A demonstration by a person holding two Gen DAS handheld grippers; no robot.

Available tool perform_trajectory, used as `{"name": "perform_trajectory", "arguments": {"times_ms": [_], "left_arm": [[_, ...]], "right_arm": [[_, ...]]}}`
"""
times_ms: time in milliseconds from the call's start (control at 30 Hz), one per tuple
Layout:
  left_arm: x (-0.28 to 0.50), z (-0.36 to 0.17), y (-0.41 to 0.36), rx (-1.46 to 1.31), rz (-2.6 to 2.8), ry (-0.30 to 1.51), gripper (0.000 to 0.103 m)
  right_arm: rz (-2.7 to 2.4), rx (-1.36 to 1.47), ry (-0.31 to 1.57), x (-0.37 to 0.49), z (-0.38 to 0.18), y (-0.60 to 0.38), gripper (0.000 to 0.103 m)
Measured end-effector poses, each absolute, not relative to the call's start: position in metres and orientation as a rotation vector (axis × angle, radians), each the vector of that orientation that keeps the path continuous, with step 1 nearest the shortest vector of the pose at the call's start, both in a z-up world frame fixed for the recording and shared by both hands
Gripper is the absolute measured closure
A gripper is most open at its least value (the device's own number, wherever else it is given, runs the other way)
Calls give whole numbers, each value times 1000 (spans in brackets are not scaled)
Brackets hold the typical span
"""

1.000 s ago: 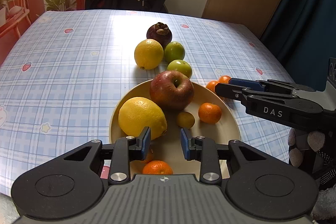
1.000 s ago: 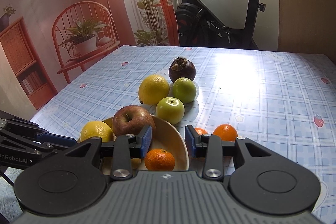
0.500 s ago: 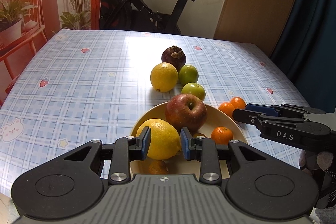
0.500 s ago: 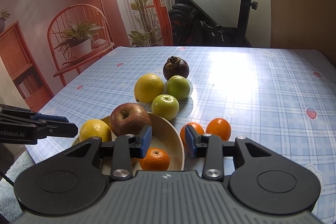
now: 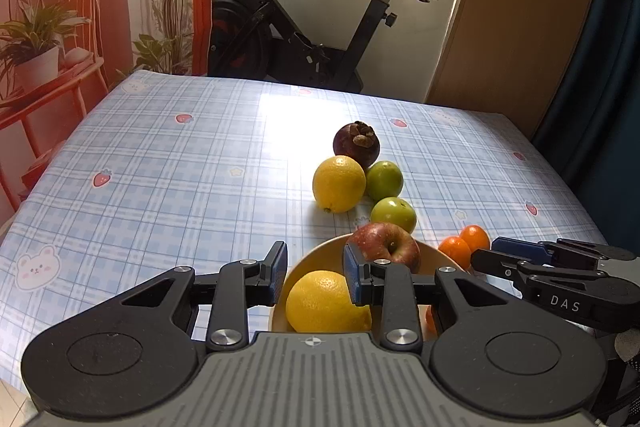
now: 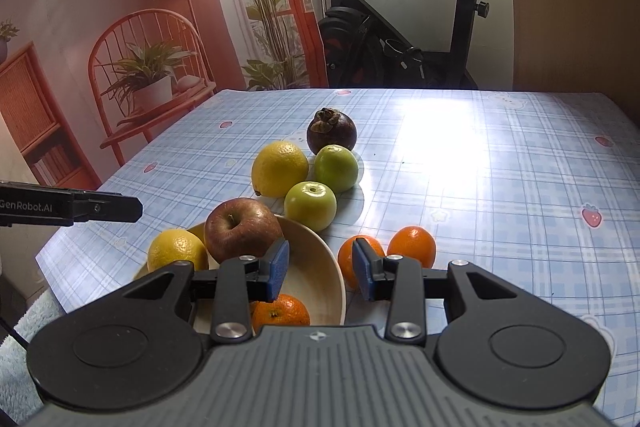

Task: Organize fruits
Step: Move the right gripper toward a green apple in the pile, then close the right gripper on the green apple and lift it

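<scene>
Since two small oranges (image 6: pixel 386 251) sit on the table just ahead of the right gripper (image 6: pixel 320 269), it's nearer; both it & left gripper (image 5: pixel 315 271) are open, empty.

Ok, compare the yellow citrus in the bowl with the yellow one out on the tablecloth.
The citrus in the bowl sits on the bowl's near side, beside the red apple; the citrus on the tablecloth lies farther off, among the green fruits and in front of the dark mangosteen. In the right wrist view the bowl one is partly hidden by the apple; the other shows almost whole. Both are yellow, roundish, with dimpled peel.
</scene>
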State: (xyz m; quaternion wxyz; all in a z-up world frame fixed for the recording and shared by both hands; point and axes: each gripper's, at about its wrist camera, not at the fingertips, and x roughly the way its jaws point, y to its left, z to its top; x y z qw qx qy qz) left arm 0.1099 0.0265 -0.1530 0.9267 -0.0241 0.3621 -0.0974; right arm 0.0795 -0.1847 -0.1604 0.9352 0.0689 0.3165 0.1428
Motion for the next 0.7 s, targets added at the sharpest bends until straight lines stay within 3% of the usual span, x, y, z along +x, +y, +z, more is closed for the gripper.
{"name": "perform_trajectory", "arguments": {"times_ms": [333, 700], "left_arm": [[150, -122, 25, -20, -215, 669, 71], [192, -137, 14, -37, -243, 703, 71]], "right_arm": [[295, 115, 622, 111, -143, -189, 64], [345, 114, 706, 161, -158, -175, 64]]}}
